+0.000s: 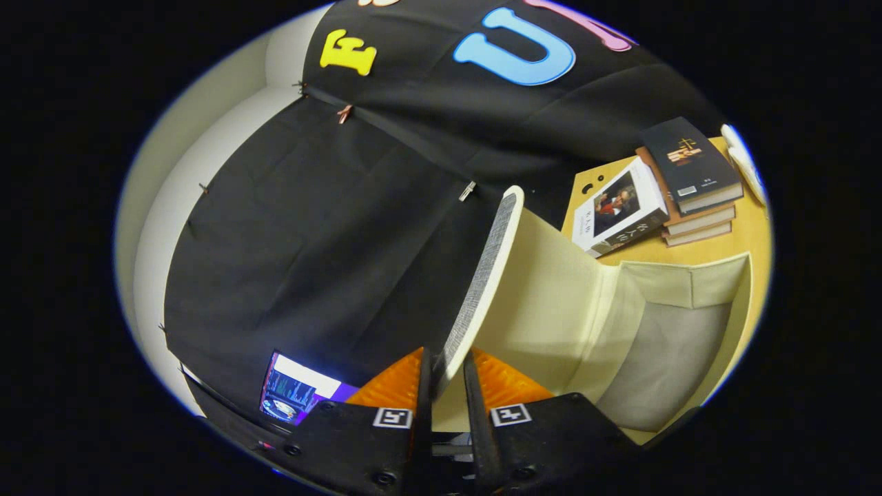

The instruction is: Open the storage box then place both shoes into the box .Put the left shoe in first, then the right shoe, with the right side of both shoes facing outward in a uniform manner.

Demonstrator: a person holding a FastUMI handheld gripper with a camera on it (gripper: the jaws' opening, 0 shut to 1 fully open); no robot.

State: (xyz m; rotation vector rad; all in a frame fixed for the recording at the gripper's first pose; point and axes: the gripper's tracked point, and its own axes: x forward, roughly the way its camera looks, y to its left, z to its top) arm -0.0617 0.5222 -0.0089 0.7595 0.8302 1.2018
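Note:
My gripper [446, 375] is shut on the edge of the storage box lid [482, 275], a thin flap with a grey woven outer face and a cream inner face. The lid stands raised, running from between my fingers up and away. To its right the storage box [689, 286] lies open, showing cream walls and a grey fabric bottom with nothing in it. The box rests on a light wooden table [751, 234].
A stack of books [692, 182] lies on the table beyond the box, with one more book [620, 213] leaning beside it. A lit screen [296, 393] glows low on the left of my fingers. Black cloth wall hangs behind the lid.

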